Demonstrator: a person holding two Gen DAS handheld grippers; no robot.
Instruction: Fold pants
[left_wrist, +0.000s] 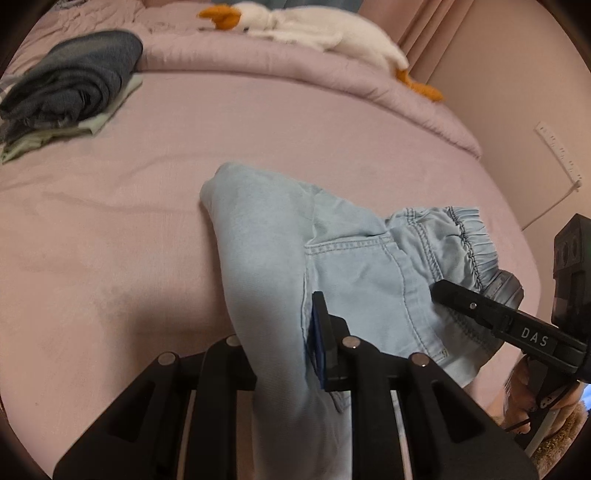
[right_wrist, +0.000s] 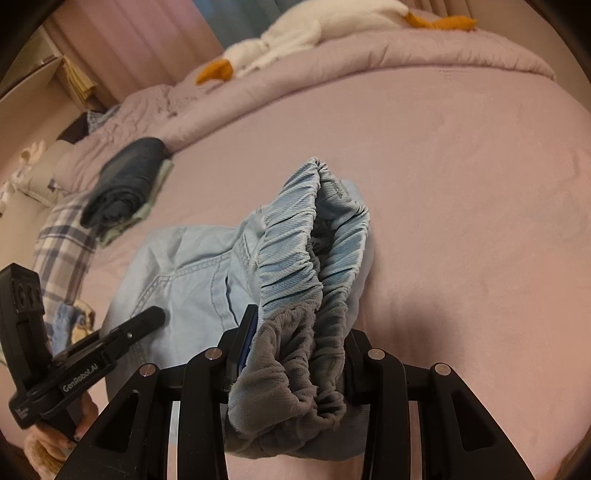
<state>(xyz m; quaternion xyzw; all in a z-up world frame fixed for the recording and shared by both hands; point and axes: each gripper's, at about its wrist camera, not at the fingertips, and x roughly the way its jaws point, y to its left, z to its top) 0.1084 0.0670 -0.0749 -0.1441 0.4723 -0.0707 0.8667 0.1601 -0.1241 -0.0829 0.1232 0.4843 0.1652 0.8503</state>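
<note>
A: Your left gripper (left_wrist: 295, 332) is clamped on a fold of the light blue pants (left_wrist: 351, 258), which lie mid-frame on the pink bed (left_wrist: 147, 221); its left finger is hidden under the cloth.

B: And your right gripper (right_wrist: 295, 354)?

A: It grips the bunched elastic waistband (right_wrist: 295, 266), which covers both pads. Its side reads "DAS"; the left one's reads "GenRobot.AI". Upper left, the dark folded clothes (left_wrist: 74, 77) are blurred, and the plush goose (left_wrist: 314, 26) is cut off.
</note>
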